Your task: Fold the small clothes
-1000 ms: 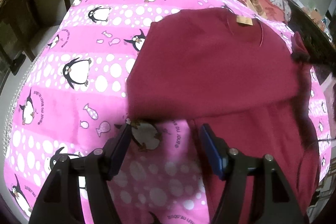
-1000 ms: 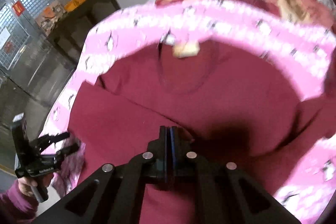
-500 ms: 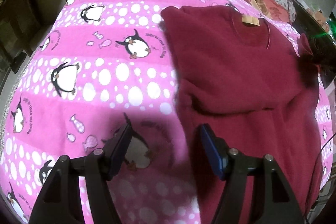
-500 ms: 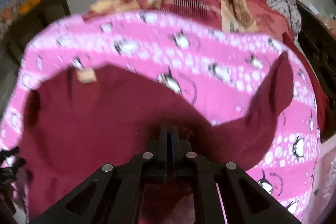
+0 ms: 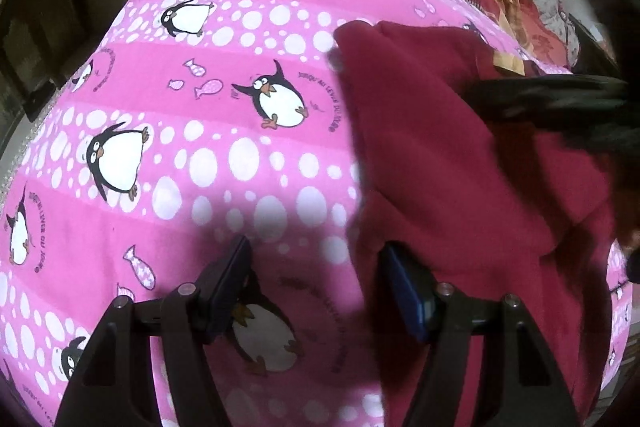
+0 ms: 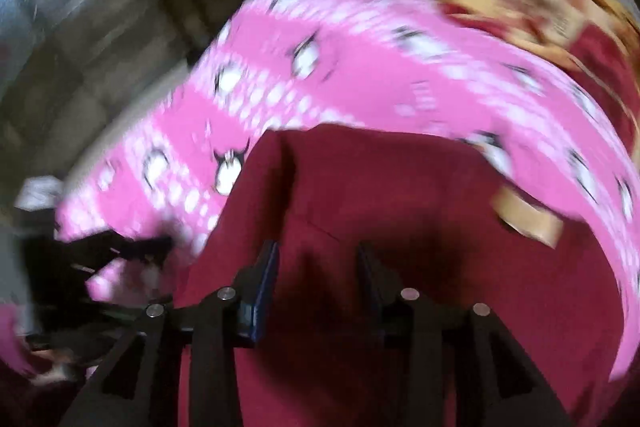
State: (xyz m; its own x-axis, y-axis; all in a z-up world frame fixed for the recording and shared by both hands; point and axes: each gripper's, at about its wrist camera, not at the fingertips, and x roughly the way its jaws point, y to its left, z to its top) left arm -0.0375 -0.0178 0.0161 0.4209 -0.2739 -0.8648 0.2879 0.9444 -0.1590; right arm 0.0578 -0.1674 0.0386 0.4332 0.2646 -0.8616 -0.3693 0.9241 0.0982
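The soft maroon fleece sweater (image 5: pixel 460 163) lies partly folded on the pink penguin-print blanket (image 5: pixel 200 131). The left gripper (image 5: pixel 316 283) hovers at its near left edge, fingers spread wide and empty; the right gripper (image 6: pixel 318 267), moderately parted over the cloth, also holds nothing. With nothing pinning it, the springy folded layer could flop back. No containers appear in either view.

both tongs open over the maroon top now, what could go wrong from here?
1. The folded maroon top lies loose and rumpled, with the right tongs open above it: the fold may spring back.
2. The left tongs straddle the top's edge and the penguin blanket: closing might pinch both.
3. The right wrist view is motion-blurred, so aiming the next grasp is shaky.
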